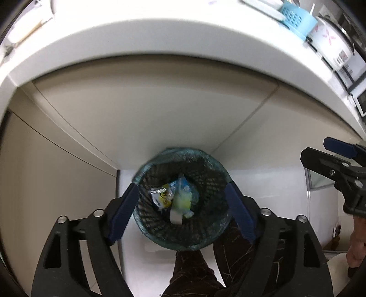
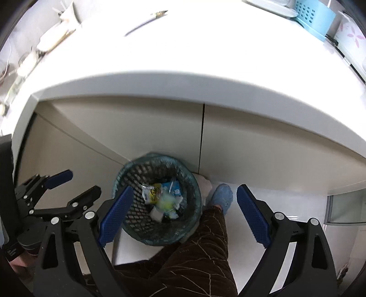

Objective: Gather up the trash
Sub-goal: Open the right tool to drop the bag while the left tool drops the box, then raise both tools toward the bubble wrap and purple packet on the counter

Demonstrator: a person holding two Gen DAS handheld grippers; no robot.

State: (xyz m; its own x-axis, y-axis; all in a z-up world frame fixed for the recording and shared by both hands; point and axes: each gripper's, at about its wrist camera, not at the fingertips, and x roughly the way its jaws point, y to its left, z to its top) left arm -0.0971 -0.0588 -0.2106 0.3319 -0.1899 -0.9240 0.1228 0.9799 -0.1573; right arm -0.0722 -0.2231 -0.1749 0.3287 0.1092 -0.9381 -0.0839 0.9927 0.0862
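A dark mesh trash bin (image 1: pixel 212 230) with a green liner stands on the floor against the cabinet; it also shows in the right wrist view (image 2: pixel 135 228). Inside it lie crumpled wrappers (image 1: pixel 170 196), yellow, blue and white, also seen from the right (image 2: pixel 160 196). My left gripper (image 1: pixel 181 204) is open and empty, high above the bin's mouth; it also shows at the left in the right wrist view (image 2: pixel 77 182). My right gripper (image 2: pixel 185 208) is open and empty, above the bin's right side. Its fingers (image 1: pixel 338 146) show at the right edge in the left wrist view.
A white countertop (image 1: pixel 160 38) overhangs beige cabinet doors (image 1: pixel 148 114). On it stand a blue perforated basket (image 1: pixel 297 18), a white floral pot (image 1: pixel 329 38) and pens (image 2: pixel 146 20). The person's patterned trouser leg (image 2: pixel 194 258) and blue slipper (image 2: pixel 223 196) stand beside the bin.
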